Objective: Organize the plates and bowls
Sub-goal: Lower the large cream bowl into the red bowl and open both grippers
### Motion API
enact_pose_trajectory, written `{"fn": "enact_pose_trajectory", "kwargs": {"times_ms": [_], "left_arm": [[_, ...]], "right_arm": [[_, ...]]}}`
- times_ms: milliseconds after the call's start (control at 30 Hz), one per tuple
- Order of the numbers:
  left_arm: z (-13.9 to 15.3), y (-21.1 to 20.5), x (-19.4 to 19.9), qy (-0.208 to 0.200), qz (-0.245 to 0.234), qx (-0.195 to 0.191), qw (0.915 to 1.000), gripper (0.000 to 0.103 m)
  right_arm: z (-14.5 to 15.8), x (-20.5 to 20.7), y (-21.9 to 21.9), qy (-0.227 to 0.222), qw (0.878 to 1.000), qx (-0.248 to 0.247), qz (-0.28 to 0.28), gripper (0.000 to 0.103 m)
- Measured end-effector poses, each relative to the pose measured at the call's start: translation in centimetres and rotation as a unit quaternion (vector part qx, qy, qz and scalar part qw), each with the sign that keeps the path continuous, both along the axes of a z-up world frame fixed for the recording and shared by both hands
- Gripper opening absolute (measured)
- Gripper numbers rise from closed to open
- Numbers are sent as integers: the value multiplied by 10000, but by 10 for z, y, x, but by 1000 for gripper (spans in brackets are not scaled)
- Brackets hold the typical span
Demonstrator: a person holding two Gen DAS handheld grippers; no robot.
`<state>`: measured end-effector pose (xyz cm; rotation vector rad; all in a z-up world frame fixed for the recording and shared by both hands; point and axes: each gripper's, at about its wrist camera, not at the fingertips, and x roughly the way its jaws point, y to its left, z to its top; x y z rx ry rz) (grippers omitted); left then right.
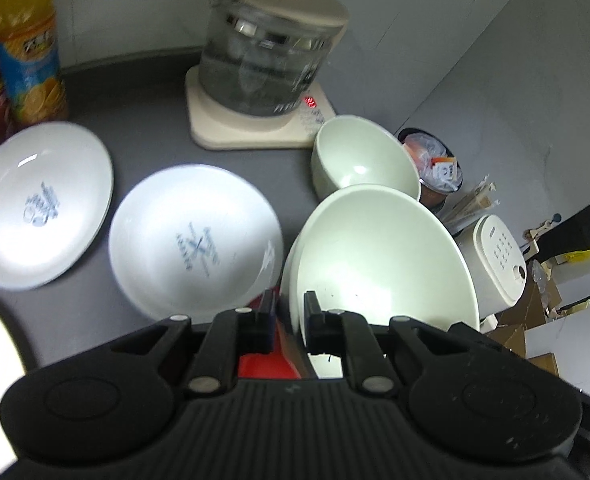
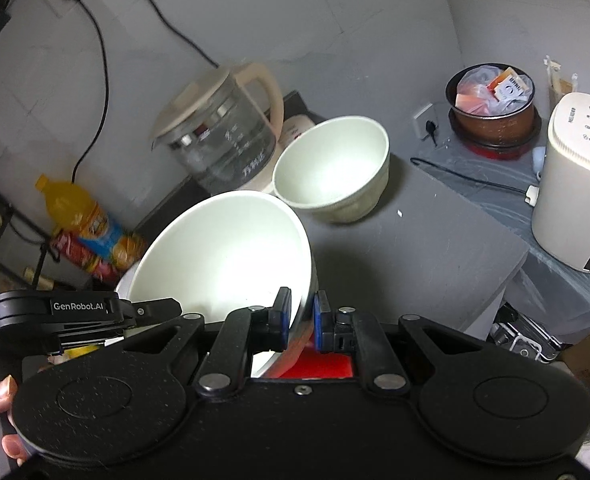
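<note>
Pale-green big bowl hangs tilted above the grey bench, both my left gripper and right gripper clenched on its rim. I'd level it and carry it over the smaller bowl before nesting.

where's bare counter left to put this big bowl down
Bare grey counter lies right of the smaller bowl, running to the counter's edge. Another open strip sits between the kettle base and the two white plates. It is crowded by the juice bottle and around the held large bowl.
</note>
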<state>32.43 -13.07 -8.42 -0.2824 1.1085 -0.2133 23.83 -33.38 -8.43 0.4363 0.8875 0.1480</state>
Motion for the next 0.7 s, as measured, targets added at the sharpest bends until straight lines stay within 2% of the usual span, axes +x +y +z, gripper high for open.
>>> {"fn": "enact_pose_trajectory", "kwargs": {"times_ms": [333,433,533,700], "left_arm": [[-20,7,-18,328,26,36,9995,11],[-30,9,-18,553,75,8,9984,11],[-40,10,-17,766,132,71,9969,11],[-50,13,-14,896,174,213,9956,11]], "right_arm": [[-12,-11,6,176,9994,-159,246,12],[-17,-11,9,213,9988,-305,331,11],[-22,-10,13,269,9983,-394,333,11],[-30,-5,17,373,9973,-563,284,11]]}}
